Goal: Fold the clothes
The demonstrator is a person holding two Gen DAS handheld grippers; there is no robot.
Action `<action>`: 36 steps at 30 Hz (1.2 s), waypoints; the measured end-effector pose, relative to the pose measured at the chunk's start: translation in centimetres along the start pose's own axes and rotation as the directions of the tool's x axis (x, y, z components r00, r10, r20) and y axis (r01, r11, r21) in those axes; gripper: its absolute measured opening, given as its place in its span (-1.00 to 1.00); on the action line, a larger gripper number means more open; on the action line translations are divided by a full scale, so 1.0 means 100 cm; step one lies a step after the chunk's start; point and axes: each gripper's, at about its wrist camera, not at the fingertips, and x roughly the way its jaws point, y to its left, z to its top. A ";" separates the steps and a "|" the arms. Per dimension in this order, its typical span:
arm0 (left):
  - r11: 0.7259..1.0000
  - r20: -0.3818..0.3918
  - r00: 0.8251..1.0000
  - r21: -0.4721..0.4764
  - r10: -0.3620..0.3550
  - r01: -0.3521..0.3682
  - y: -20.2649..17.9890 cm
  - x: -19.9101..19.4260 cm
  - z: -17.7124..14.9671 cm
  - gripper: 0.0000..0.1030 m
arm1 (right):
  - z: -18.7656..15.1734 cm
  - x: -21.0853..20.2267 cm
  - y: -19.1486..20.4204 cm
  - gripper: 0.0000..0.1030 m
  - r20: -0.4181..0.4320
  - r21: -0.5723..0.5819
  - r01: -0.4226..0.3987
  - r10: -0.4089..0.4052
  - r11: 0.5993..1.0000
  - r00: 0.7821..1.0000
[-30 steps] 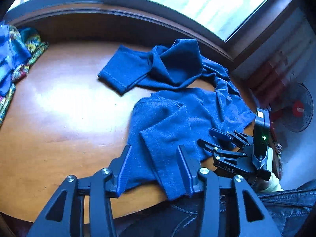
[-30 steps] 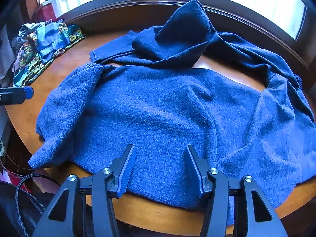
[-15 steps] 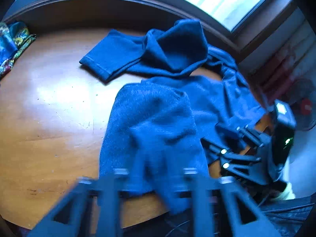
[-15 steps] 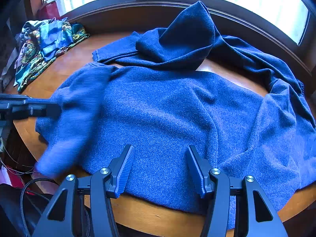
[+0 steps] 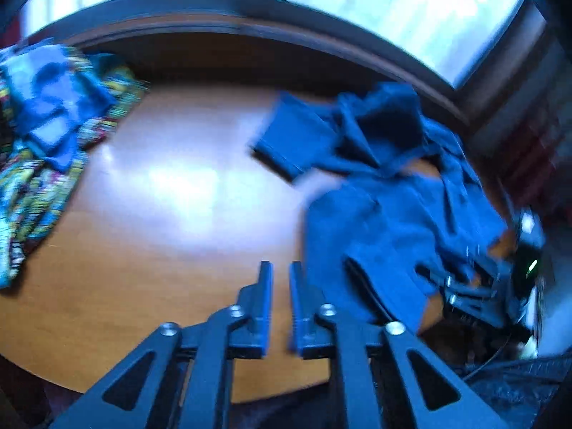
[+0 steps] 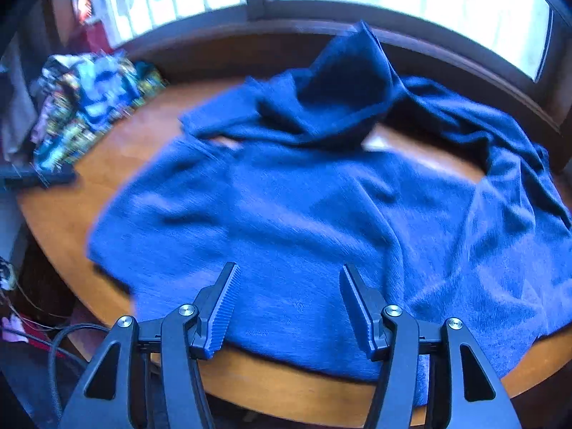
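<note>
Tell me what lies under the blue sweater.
Under the blue sweater lies the round wooden table, bare wood showing along its near edge and in a gap below the hood. Anything else beneath the fabric is covered and cannot be seen.

Sweater [image 6: 321, 221] lies on the table [image 5: 161, 214], patterned cloth [image 5: 46, 150] far left.

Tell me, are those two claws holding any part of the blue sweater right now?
No. The left gripper is nearly closed over bare table, gripping nothing. The right gripper is open above the blue sweater.

blue sweater [image 6: 321, 221] motion-blurred, right edge cropped, patterned cloth [image 5: 43, 150] smeared
</note>
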 end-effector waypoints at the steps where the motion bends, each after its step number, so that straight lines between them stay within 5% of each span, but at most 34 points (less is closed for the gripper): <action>1: 1.000 -0.016 1.000 0.025 0.003 -0.003 -0.008 0.005 -0.003 -0.56 | 0.003 -0.007 0.004 0.12 0.014 -0.012 -0.038 0.038 0.999 0.999; 7: 0.993 -0.068 0.996 0.109 0.057 -0.049 -0.025 0.021 -0.017 -0.55 | 0.012 -0.005 0.051 0.12 -0.071 -0.178 -0.194 0.184 0.965 0.980; 13: 0.996 -0.044 0.996 0.025 0.081 -0.080 0.009 0.009 -0.023 -0.55 | 0.013 0.032 0.079 0.10 -0.171 -0.245 -0.156 0.115 0.957 0.978; 16: 0.995 -0.032 0.995 -0.024 0.093 -0.093 0.026 0.000 -0.033 -0.55 | 0.015 0.042 0.079 -0.37 -0.189 -0.226 -0.130 0.087 0.966 0.978; 18: 0.994 -0.025 0.995 -0.054 0.095 -0.097 0.036 -0.004 -0.040 -0.55 | 0.019 0.040 0.072 -0.76 -0.198 -0.162 -0.174 0.140 0.971 0.970; 22: 0.991 -0.015 0.995 -0.090 0.103 -0.104 0.051 -0.013 -0.055 -0.55 | 0.028 0.034 0.062 -0.86 -0.195 -0.044 -0.229 0.216 0.972 0.957; 26: 0.986 -0.006 0.994 -0.124 0.109 -0.109 0.069 -0.026 -0.067 -0.56 | 0.054 0.020 0.081 -0.86 -0.127 0.056 -0.402 0.406 0.914 0.905; 33: 0.968 0.037 0.979 -0.160 0.199 -0.191 0.109 -0.067 -0.081 -0.55 | 0.093 0.033 0.185 -0.83 -0.036 -0.078 -0.568 0.567 0.820 0.823; 36: 0.961 0.068 0.970 -0.172 0.233 -0.218 0.117 -0.085 -0.081 -0.55 | 0.098 0.040 0.210 -0.80 -0.027 -0.111 -0.503 0.504 0.857 0.864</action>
